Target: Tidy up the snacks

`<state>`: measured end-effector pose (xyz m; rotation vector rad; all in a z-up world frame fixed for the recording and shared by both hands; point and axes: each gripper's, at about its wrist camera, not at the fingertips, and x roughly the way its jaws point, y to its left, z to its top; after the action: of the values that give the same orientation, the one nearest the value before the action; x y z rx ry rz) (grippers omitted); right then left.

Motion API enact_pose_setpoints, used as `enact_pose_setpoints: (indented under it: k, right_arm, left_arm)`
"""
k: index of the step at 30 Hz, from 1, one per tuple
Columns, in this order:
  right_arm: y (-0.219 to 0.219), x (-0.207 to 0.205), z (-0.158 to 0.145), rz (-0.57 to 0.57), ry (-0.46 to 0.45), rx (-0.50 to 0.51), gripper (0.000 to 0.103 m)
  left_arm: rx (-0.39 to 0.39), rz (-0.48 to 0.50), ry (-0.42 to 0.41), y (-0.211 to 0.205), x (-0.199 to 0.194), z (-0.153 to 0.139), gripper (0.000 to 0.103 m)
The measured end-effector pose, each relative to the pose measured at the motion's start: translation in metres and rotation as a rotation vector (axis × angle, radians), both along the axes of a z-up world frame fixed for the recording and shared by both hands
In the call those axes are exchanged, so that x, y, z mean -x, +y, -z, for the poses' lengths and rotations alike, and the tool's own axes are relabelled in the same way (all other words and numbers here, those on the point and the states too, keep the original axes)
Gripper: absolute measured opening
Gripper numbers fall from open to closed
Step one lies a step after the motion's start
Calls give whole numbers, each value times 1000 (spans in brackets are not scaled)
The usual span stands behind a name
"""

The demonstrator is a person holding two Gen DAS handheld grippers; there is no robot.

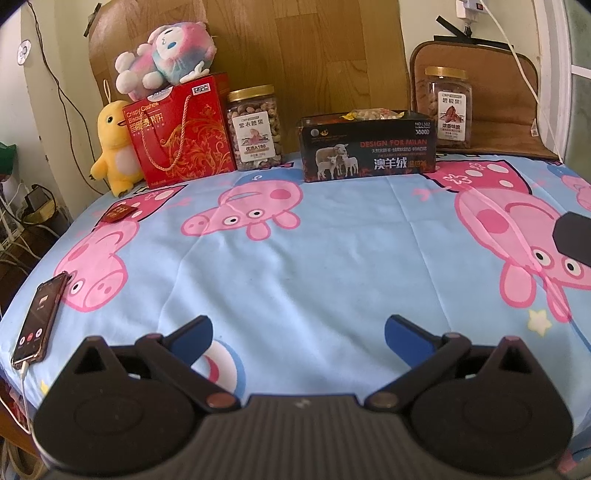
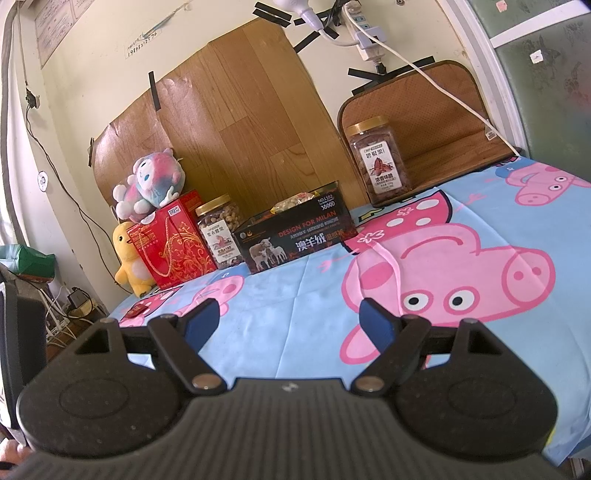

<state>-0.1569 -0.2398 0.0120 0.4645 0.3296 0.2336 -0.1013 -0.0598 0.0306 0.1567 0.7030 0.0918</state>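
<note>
A black open-top box [image 1: 367, 149] [image 2: 295, 236] printed with sheep stands at the back of the table, with wrapped snacks heaped inside. Left of it stand a jar of mixed nuts [image 1: 254, 127] [image 2: 218, 230] and a red biscuit gift box [image 1: 181, 136] [image 2: 173, 245]. A second nut jar [image 1: 450, 107] [image 2: 380, 162] stands at the back right. One small red packet [image 1: 118, 213] [image 2: 136, 311] lies on the cloth at the left. My left gripper [image 1: 298, 334] hovers open over the near cloth, nothing between its fingers. My right gripper [image 2: 289, 321] is open and empty too.
A cartoon-pig cloth [image 1: 295, 258] covers the table. A phone [image 1: 38, 319] on a cable lies at the near left edge. A yellow duck plush [image 1: 114, 147] and a pink plush [image 1: 166, 55] sit by the red box. Cables and a power strip [image 2: 364, 33] hang on the wall.
</note>
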Motion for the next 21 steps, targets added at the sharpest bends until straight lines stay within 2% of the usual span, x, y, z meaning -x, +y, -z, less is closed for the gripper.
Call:
enact_pose_setpoints:
  k: [21]
  right_arm:
    - [-2, 1, -1, 2, 0, -6, 85]
  left_arm:
    - [-9, 2, -8, 0, 1, -3, 103]
